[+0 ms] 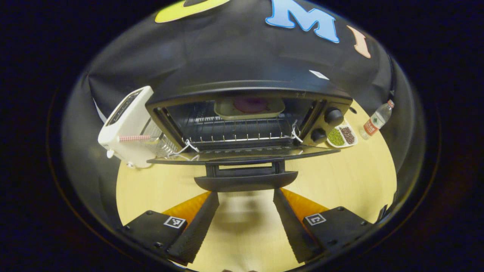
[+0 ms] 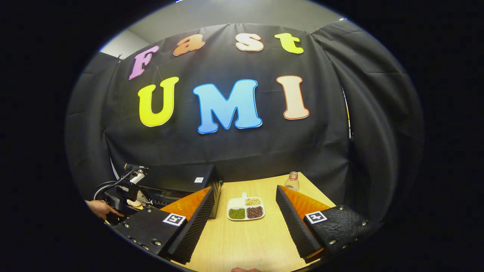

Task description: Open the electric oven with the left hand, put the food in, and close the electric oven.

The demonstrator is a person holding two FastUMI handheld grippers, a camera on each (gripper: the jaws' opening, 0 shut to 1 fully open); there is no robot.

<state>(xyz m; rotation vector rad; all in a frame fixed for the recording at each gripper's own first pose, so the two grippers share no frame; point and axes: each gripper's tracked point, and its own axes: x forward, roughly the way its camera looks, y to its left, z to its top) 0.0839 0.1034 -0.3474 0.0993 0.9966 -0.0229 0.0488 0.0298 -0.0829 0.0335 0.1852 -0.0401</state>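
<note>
The black electric oven (image 1: 249, 94) stands with its door (image 1: 242, 155) folded down flat, the handle (image 1: 245, 181) toward me. On the wire rack inside rests a pale tray (image 1: 223, 110) with a purple food item (image 1: 250, 104) on it. My left gripper (image 1: 245, 217) is open, low over the table just before the handle, and touches nothing. In the right gripper view, my right gripper (image 2: 245, 223) is open and holds nothing, to the right of the oven (image 2: 170, 177). A hand (image 2: 99, 207) holding the other gripper (image 2: 130, 189) shows at the far left.
A white toaster (image 1: 126, 126) and a wire rack (image 1: 159, 141) stand left of the oven. A divided dish of beans (image 1: 342, 135) (image 2: 245, 208) and a water bottle (image 1: 376, 121) (image 2: 292, 182) sit to its right on the wooden table (image 1: 348, 181).
</note>
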